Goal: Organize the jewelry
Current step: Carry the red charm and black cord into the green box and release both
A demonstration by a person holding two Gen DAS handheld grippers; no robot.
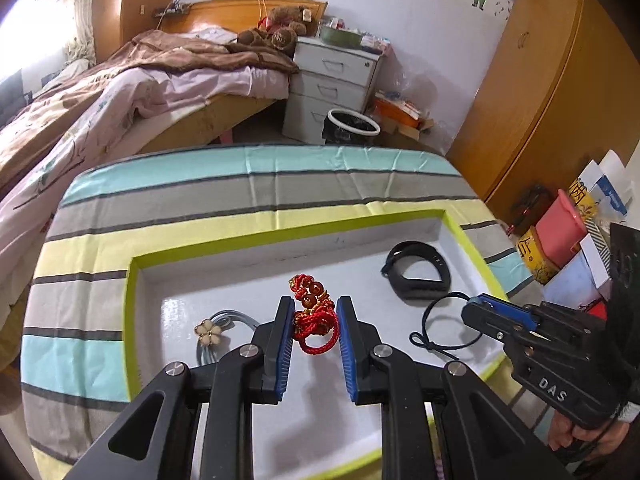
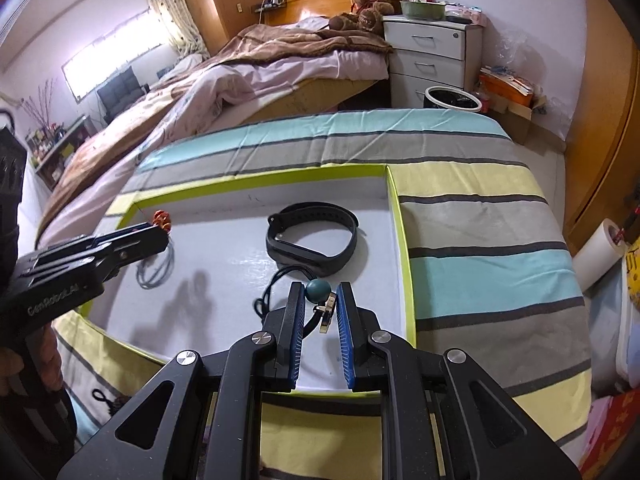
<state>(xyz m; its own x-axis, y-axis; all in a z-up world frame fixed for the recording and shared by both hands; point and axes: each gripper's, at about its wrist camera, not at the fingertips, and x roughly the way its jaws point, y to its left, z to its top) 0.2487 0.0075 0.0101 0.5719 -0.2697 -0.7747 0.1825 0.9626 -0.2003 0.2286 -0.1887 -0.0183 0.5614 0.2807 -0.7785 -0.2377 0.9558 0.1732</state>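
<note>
Where the striped cloth (image 1: 248,200) in teal, grey and pale yellow covers the work surface, a shallow white tray with a lime-green rim (image 1: 132,320) fills the lower half of the left wrist view. Inside it, the left gripper (image 1: 314,320) sits at lower centre with its blue-padded fingers partly apart, flanking a red cord bracelet with amber beads (image 1: 310,312); the cord lies between the pads, but whether they press it cannot be told. Just left of it lies a grey cord with a cream flower charm (image 1: 208,332). A black fitness band (image 1: 418,276) rests toward the tray's upper right corner, and a thin black cord loop (image 1: 440,328) lies below it, reaching to the tip of the right gripper (image 1: 476,306) at the right edge.

From the right wrist view, the right gripper (image 2: 318,312) holds its fingers partly apart around a teal bead (image 2: 318,290) and a small metal charm on that black cord; actual contact is unclear.

Beyond the surface, an unmade bed (image 1: 120,80) with pink and brown bedding occupies the upper left, a teddy bear (image 1: 280,30) lies at its headboard, a white drawer unit (image 1: 332,80) stands at upper centre with a bin (image 1: 352,126) below it, and a wooden wardrobe (image 1: 552,92) fills the upper right.
</note>
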